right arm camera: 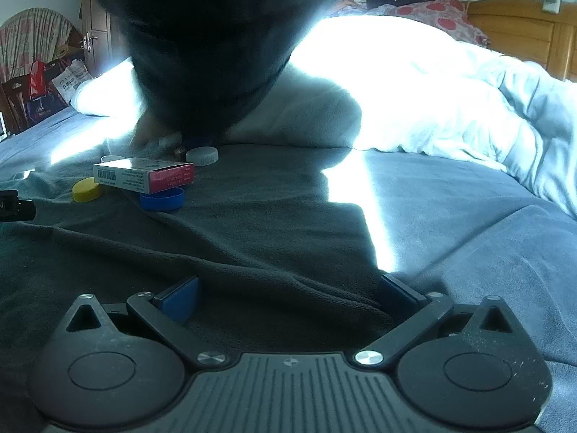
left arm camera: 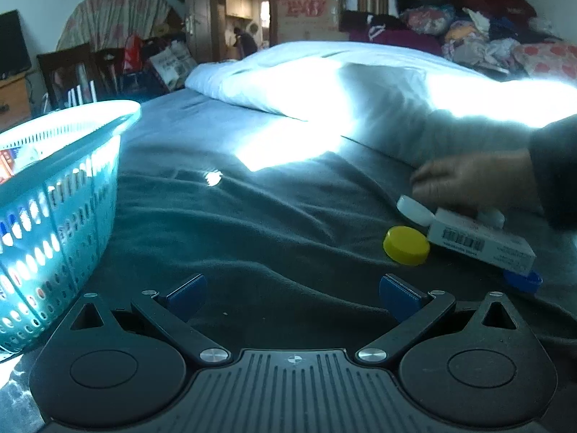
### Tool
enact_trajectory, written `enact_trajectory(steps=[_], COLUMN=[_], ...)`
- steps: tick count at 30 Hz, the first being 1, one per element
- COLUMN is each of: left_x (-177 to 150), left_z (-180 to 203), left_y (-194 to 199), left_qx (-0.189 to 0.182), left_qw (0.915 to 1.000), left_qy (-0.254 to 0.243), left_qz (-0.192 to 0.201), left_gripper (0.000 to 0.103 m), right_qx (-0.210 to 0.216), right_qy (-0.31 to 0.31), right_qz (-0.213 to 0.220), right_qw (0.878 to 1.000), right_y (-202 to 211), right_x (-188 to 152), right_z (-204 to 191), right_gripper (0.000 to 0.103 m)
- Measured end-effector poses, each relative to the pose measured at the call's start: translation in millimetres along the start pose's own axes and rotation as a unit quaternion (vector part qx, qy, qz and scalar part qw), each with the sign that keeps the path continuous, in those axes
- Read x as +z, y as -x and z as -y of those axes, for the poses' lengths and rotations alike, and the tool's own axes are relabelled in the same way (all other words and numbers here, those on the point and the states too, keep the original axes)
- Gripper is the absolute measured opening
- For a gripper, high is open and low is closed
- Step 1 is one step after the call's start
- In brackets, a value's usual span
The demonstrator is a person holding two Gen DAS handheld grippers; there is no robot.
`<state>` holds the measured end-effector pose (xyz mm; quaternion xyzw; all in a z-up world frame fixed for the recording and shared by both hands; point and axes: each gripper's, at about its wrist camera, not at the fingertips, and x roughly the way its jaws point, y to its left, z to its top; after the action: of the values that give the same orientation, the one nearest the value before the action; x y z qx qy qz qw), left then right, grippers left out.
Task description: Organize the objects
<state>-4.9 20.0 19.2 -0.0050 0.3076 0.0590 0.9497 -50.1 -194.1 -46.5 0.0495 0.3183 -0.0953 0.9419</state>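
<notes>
Left tongs (left arm camera: 292, 297): spread wide, nothing between the blue pads (left arm camera: 185, 294), held low over the dark blanket (left arm camera: 252, 223) on the bed. Right tongs (right arm camera: 288, 297): likewise spread wide and empty, over the same blanket, pointing down toward its folds. Left view, outward from the tongs: a yellow cap (left arm camera: 406, 245) lies flat on the blanket ahead and to the right; just beside it a box (left arm camera: 481, 241) with a barcode on its end, lying tilted. A white cap (left arm camera: 414, 211) sits at the box's far corner; a blue cap (left arm camera: 523, 280) pokes out from under its near right end. A bare hand (left arm camera: 472, 180) in a dark sleeve reaches in from the right, fingers at the white cap and box; contact cannot be confirmed because of blur. At far left a teal basket (left arm camera: 54, 180) with slotted walls stands on the bed, some packets showing inside. Right view: the same cluster lies at upper left, well apart from the tongs — box (right arm camera: 144, 175) resting partly on the blue cap (right arm camera: 162, 198), yellow cap (right arm camera: 86, 189) at its left end, a grey-white cap (right arm camera: 202, 155) behind it. A dark blurred mass fills the upper middle of this view. White duvet (right arm camera: 432, 101) lies bunched beyond the blanket, sunlit; a wooden headboard (right arm camera: 515, 36) stands at far right.
</notes>
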Motion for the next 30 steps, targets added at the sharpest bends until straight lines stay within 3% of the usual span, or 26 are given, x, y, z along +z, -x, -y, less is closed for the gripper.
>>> enact_trajectory(steps=[7, 19, 25, 30], left_x=[2, -3, -4, -5], left_z=[-4, -2, 1, 4], left_y=[7, 2, 4, -8], left_qx=[0.009, -0.005, -0.028, -0.046], left_qw=[0.9999, 0.9999, 0.9995, 0.998], left_qy=[0.005, -0.003, -0.009, -0.017], left_qz=[0.013, -0.009, -0.01, -0.041], left_gripper=[0.103, 0.103, 0.103, 0.103], right_qx=[0.0, 0.0, 0.0, 0.0], right_qy=[0.0, 0.0, 0.0, 0.0], right_qz=[0.0, 0.0, 0.0, 0.0], right_qw=[1.0, 1.0, 1.0, 1.0], right_y=[0, 0, 0, 0], right_x=[0, 0, 0, 0], right_z=[0, 0, 0, 0], right_gripper=[0.103, 0.103, 0.103, 0.103])
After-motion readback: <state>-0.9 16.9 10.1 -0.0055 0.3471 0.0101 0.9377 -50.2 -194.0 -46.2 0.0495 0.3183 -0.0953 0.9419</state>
